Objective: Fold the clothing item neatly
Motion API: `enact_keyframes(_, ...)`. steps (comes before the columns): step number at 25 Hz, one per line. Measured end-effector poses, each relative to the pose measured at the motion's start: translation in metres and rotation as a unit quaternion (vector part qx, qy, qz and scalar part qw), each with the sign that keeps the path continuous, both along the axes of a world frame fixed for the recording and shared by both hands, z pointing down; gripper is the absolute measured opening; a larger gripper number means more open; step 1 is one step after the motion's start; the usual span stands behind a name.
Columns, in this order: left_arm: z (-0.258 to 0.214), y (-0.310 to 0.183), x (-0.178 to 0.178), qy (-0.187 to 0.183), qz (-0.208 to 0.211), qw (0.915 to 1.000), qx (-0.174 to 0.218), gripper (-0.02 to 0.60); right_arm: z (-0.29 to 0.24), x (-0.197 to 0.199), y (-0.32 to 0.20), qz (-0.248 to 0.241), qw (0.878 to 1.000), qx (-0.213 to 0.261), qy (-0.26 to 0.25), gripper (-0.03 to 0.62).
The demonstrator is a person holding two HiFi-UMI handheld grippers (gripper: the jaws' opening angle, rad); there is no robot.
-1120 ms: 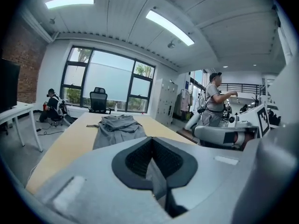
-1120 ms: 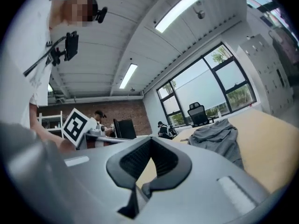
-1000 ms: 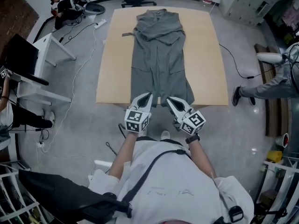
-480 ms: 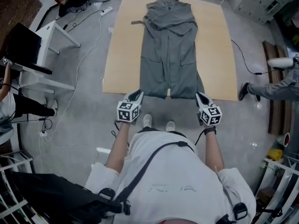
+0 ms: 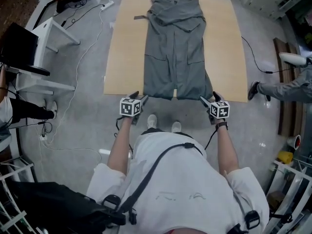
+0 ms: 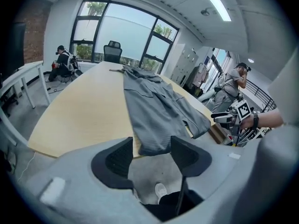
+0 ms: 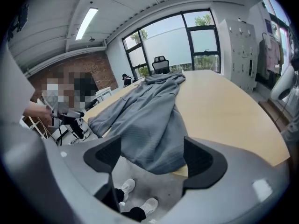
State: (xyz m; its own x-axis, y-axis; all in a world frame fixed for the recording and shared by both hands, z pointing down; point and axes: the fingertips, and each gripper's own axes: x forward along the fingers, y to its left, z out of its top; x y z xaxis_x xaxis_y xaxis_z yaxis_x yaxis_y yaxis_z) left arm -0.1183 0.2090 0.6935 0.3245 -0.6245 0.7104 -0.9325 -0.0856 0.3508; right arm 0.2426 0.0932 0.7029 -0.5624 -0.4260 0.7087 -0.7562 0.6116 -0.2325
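The grey robe lies flat on the tabletop, its hem over the near edge. The left claw and right claw have just opened and are empty, near the hem corners. Uneven grabs may pull the robe crooked.

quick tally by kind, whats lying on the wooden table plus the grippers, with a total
grey garment: 1
small dark strip beside its collar: 1
grippers: 2, left gripper and right gripper, both open, fingers just opened, a hem corner showing between each pair, unpinched
total: 4
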Motion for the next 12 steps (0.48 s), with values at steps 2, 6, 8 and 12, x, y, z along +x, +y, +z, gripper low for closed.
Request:
enact_keyframes(2, 0.008, -0.007, 0.000, 0.001, 0.000, 0.9999, -0.013, 0.265, 0.008, -0.002, -0.006, 0.004, 1.000, -0.011, 0.004, 0.405)
enact_keyframes(6, 0.026, -0.019, 0.002, -0.009, -0.006, 0.9992, -0.040, 0.264, 0.020, -0.006, -0.017, 0.011, 0.999, -0.020, 0.025, 0.405)
enact_keyframes(8, 0.034, -0.021, 0.005, -0.007, -0.008, 0.9985, -0.054, 0.264, 0.029, -0.008, -0.018, 0.013, 0.999, -0.031, 0.036, 0.402)
enact_keyframes(12, 0.047, -0.019, 0.022, -0.004, 0.005, 0.9966, -0.083, 0.262, 0.040, -0.016, -0.014, 0.008, 0.998, -0.044, 0.049, 0.397)
